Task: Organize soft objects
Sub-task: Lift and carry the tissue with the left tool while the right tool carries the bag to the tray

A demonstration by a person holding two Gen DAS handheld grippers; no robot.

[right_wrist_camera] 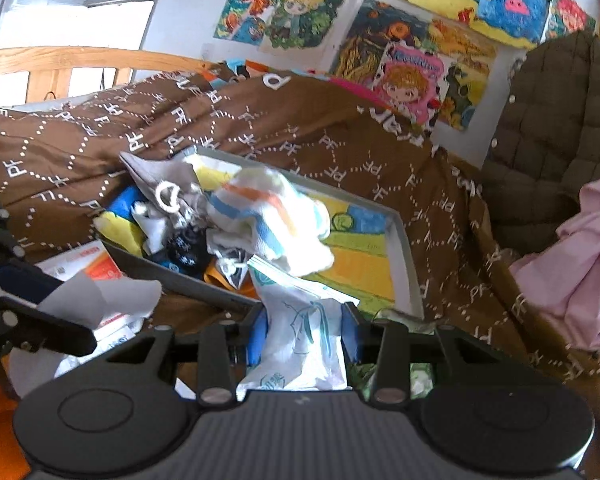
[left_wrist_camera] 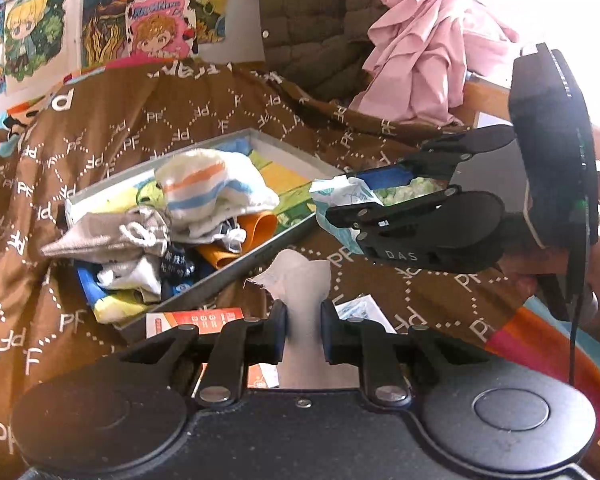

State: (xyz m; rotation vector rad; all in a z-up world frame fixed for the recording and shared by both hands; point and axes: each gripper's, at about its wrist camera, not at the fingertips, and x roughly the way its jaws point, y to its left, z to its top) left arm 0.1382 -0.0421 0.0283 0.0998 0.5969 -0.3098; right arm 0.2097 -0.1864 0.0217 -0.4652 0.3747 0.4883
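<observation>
A shallow grey-rimmed tray (left_wrist_camera: 296,232) lay on a brown quilt printed with white letters (left_wrist_camera: 172,120), already heaped at its near-left end with soft things: a striped white sock or cloth (left_wrist_camera: 208,188) on top, a grey drawstring pouch (left_wrist_camera: 112,236) hanging over the rim, and dark, blue and orange pieces beneath. Just short of the tray's near edge, the left hand-held gripper (left_wrist_camera: 303,322) was clamped on a pale grey scrap of fabric (left_wrist_camera: 300,276), whose frayed upper end stood up between the pads. Beside it, the right hand-held gripper (right_wrist_camera: 304,334) pinched a white plastic-looking packet with teal markings (right_wrist_camera: 300,328), its top pointing toward the tray; the left-wrist view showed something green bunched behind that packet, too crumpled to identify. Both pieces appeared lifted clear of the quilt and not yet over the tray, so the step in hand seemed to be carrying a fresh pair of items to the pile. The next move would likely call for reaching forward over the rim toward the tray's emptier yellow-and-green right half (right_wrist_camera: 360,264), then letting go there without dragging the stacked cloths out. Papers and a red-and-white card (left_wrist_camera: 196,320) lay on the bed below the left pads, and a pink garment (left_wrist_camera: 424,56) hung over a dark quilted jacket (left_wrist_camera: 312,28) behind.
</observation>
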